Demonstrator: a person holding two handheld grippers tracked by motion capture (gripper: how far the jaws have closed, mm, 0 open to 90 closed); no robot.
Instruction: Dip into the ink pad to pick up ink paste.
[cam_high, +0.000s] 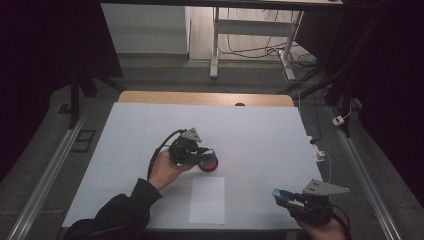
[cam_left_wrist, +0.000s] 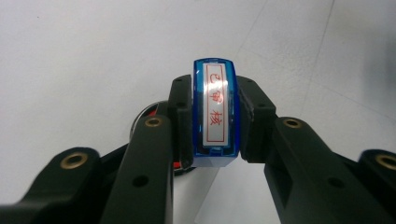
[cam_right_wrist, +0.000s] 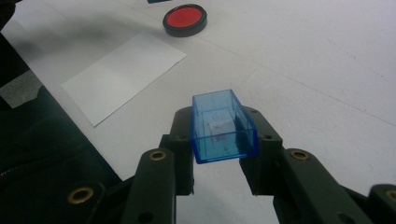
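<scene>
My left gripper (cam_left_wrist: 215, 114) is shut on a blue stamp (cam_left_wrist: 215, 112) whose white label carries red characters. The stamp hangs just over a round black ink pad with a red face (cam_left_wrist: 148, 114), (cam_high: 209, 163) near the table's middle; I cannot tell whether it touches the pad. My right gripper (cam_right_wrist: 223, 135) is shut on the stamp's clear blue cap (cam_right_wrist: 223, 126), open end away from me, at the front right (cam_high: 281, 195). The ink pad (cam_right_wrist: 185, 19) lies far off in the right gripper view. A white paper sheet (cam_high: 207, 199), (cam_right_wrist: 123, 74) lies flat in front of the pad.
A white mat (cam_high: 150, 130) covers the wooden table (cam_high: 205, 98). The person's dark sleeve (cam_high: 117, 215) comes in at the bottom left. Desk legs and cables (cam_high: 260, 47) stand on the floor behind the table.
</scene>
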